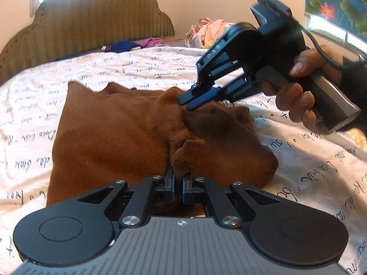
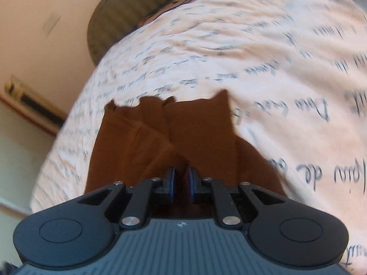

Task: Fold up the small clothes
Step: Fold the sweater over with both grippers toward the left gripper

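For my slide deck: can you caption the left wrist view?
Both grippers, left and right, pinch a brown garment on a script-printed bedsheet.

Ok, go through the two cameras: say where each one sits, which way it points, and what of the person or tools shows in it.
Left wrist: sits on the left tongs, looks across the brown garment toward the headboard; shows these tongs shut on a bunched fold, plus the right tongs and right hand.
Right wrist: sits on the right tongs, looks down the brown garment over the printed sheet; blurred; no hand shows.
Shared: garment, sheet, headboard.
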`<state>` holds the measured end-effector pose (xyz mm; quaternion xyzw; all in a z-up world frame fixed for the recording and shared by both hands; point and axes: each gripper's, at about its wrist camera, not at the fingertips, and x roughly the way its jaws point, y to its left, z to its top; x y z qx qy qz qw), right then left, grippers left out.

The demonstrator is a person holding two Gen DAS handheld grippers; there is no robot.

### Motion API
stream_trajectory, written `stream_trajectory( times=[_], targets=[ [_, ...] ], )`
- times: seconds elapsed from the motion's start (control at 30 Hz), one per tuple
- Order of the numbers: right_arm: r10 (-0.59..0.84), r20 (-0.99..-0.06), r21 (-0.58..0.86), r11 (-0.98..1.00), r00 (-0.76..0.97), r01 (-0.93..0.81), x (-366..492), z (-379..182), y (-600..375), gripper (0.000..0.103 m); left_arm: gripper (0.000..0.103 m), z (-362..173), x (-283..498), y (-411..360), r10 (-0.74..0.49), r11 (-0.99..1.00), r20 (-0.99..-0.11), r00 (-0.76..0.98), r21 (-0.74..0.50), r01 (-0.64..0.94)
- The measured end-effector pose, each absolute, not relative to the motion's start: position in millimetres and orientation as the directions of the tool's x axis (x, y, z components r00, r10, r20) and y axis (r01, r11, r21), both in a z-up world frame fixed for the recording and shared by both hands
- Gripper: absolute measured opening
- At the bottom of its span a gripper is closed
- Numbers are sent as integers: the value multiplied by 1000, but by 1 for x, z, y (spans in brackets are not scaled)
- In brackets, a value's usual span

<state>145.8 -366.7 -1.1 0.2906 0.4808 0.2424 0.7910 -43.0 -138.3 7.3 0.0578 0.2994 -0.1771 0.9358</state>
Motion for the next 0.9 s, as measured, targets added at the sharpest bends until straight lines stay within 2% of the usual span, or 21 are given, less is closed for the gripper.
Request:
stream_trajectory(
  times=[0.07,0.13,0.17,0.2,0.23,0.27,0.3,0.37,0.47,0.57,0.63,0.67,0.7,0.8,0.9],
  targets=[
    [727,-531,781,619,435,-83,147,-6,-380,15,6,11,-46,-143,-293,929,-573,765,16,369],
    [757,-488,810,578,433,-96,151,-5,-381,34,7,12,-47,-146,-281,928,-567,774,47,371],
    [753,-498,799,591,429,-111,153,-2,-376,61,7,11,-45,-147,-274,927,-567,777,60,370],
    [742,-518,776,617,425,-131,156,0,-370,82,8,11,-46,-148,-270,926,-565,780,70,372],
    [738,-527,760,632,422,-155,157,2,-364,84,8,11,-48,-152,-267,924,-560,785,83,374],
    [744,-527,758,630,410,-168,159,3,-360,84,15,11,-47,-155,-258,922,-554,792,105,373],
    [754,-524,767,620,396,-164,161,-1,-358,84,30,11,-46,-160,-252,918,-551,796,124,377],
    [758,-518,775,612,397,-156,164,-4,-355,84,49,10,-47,-166,-235,915,-543,806,157,373],
    [786,-485,797,578,383,-177,159,-4,-353,83,49,10,-47,-173,-215,913,-523,825,192,360],
    [786,-509,781,593,352,-196,162,-4,-342,83,49,5,-43,-181,-193,907,-535,822,223,357],
    [763,-541,750,628,354,-207,165,-5,-332,77,46,0,-40,-186,-172,901,-536,827,253,351],
    [744,-563,725,654,360,-215,166,-6,-328,40,36,0,-41,-188,-165,900,-528,833,265,346],
    [729,-591,705,675,345,-218,168,-8,-324,6,11,0,-42,-188,-160,900,-520,839,271,340],
    [722,-593,673,687,355,-273,165,-7,-324,6,12,9,-42,-183,-175,906,-503,846,255,339],
    [733,-550,670,674,400,-312,157,14,-341,6,12,24,-49,-186,-227,897,-458,859,245,368]
  ],
)
